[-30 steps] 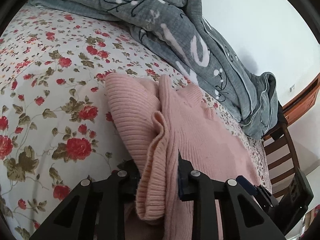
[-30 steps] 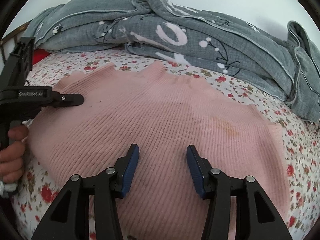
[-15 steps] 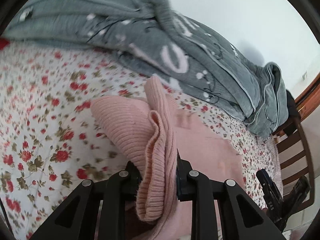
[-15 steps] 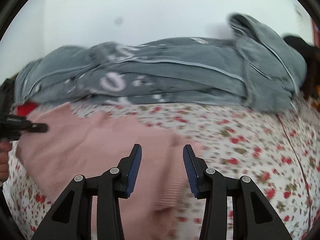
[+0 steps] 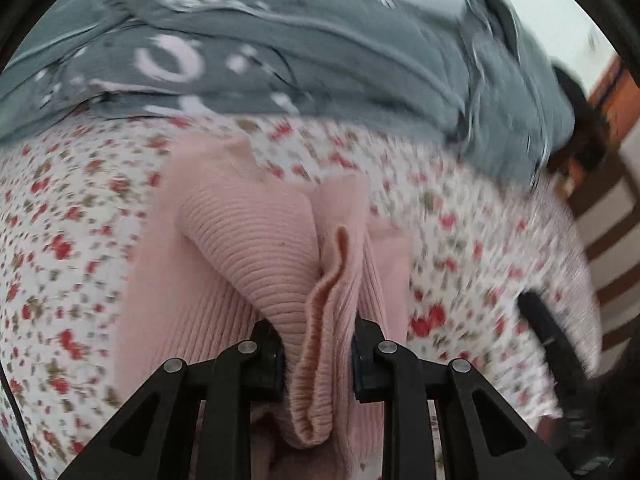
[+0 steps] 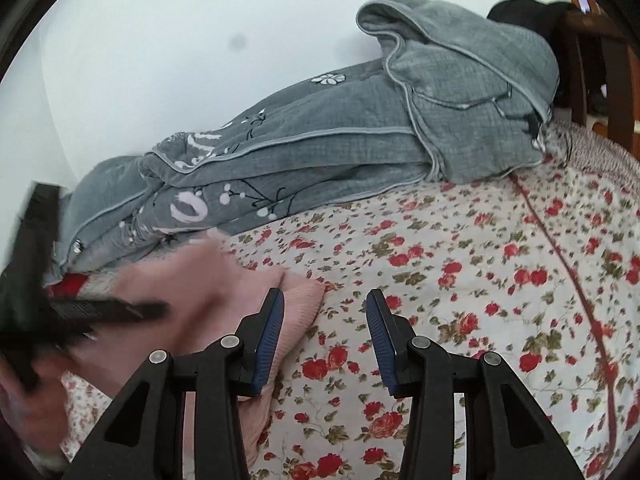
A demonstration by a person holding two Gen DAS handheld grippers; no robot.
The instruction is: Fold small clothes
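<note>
left gripper point(image 5: 318, 354) clamping pink sweater point(image 5: 256, 248), right gripper point(image 6: 325, 338) (own view) empty

Bed, floral red-rose sheet point(image 6: 460, 280). On it: 1 grey patterned quilt point(image 6: 360, 152), bunched along the wall side; 1 pink ribbed sweater point(image 5: 248, 248), partly lying on the sheet near the quilt.

Pink rib-knit garment point(image 5: 248, 240), small, soft, partly doubled over. In the left wrist view: centre to lower centre of frame, one bunched edge gathered into upright folds at bottom centre, the rest spread flat on the floral sheet. In the right wrist view: lower left, blurred, a folded ribbed corner point(image 6: 298, 304) lying flat.
</note>
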